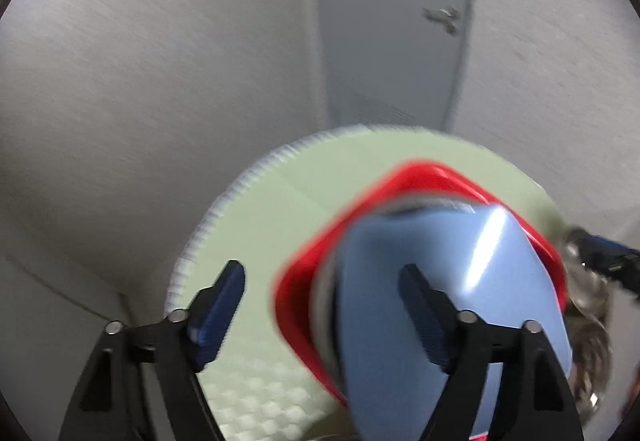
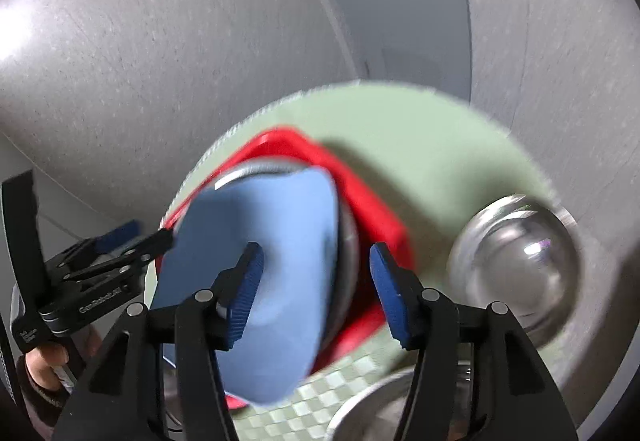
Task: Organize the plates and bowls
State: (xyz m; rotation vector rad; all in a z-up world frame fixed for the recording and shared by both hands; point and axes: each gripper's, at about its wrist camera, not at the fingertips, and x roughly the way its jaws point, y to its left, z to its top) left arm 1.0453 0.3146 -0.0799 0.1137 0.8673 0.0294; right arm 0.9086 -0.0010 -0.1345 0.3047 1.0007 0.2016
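A blue plate [image 1: 448, 281] lies on top of a stack, over a steel plate [image 2: 346, 241] and a red square plate [image 1: 304, 265]. The stack sits on a round pale-green table [image 1: 280, 209]. My left gripper [image 1: 326, 305] is open, and the stack's left edge lies between its fingers without being pressed. In the right wrist view, the blue plate [image 2: 260, 233] and red plate [image 2: 376, 217] show again. My right gripper [image 2: 318, 293] is open astride the stack's right edge. The left gripper [image 2: 148, 235] shows at the stack's far side. Both views are blurred.
An upturned steel bowl [image 2: 516, 261] stands on the table [image 2: 420, 145] to the right of the stack, and another steel dish [image 2: 376, 409] sits at the near edge. A hand [image 2: 44, 365] holds the left gripper. Grey walls and a door [image 1: 392, 41] lie behind.
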